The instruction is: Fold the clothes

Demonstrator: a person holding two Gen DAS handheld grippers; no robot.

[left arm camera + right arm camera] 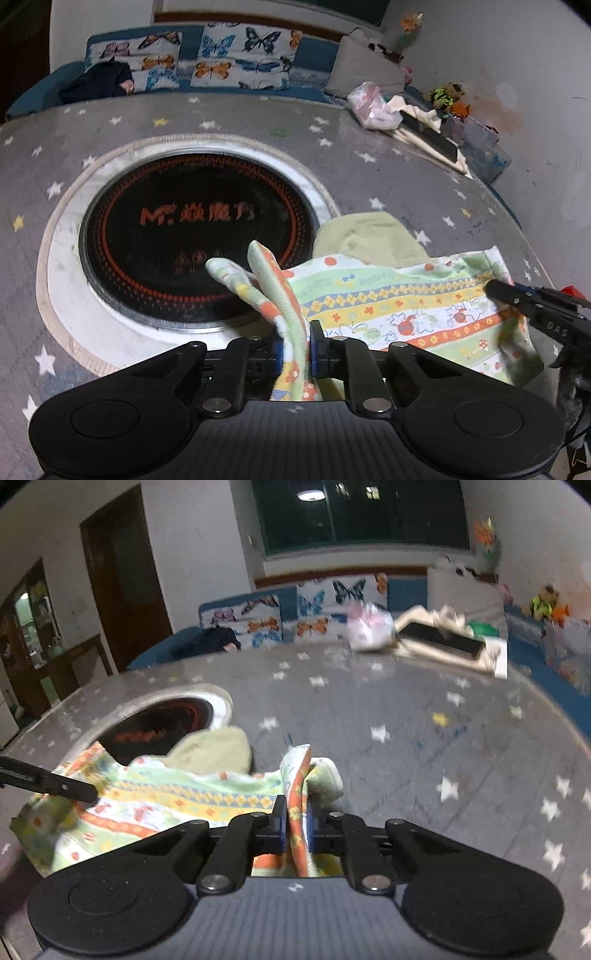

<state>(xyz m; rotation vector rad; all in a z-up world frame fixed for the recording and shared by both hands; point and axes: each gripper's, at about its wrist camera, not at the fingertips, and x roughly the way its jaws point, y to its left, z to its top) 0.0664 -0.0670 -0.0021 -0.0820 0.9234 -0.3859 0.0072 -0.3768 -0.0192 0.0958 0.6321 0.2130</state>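
Lay spread on the near part of the counter (258, 122): a small patterned garment (399, 306), with its left end lapping the rim of the round hob (192, 236) and a plain green piece (369, 236) just beyond it. Clamped on the garment's left corner: left claw (296, 345), jaws together on a bunched fold that stood up between them and drooped over the hob. Clamped likewise on the right corner: right claw (296, 827), jaws shut on a raised ridge of cloth (295, 775). Seen from the left wrist as a dark finger at the cloth's right edge, touching it.

Judged thin, light and limp: sagged between the two holds, wrinkled freely, kept no shape of its own. Likely to drape and slide little on the starred cover, so pulled taut rather than pushed. No fragility to fear, though a ribbed cuff at the left corner looked thicker and gave a firmer bite than the single layer.

Best taken at corners or hems, as here, with both holds on the same edge so the fold line ran straight between them. Risk judged: corners pinched too shallow could slip out once lifted; the drooping left tail could catch on the hob rim. Right-wrist view blurred, so fine detail of that hold could not be told.
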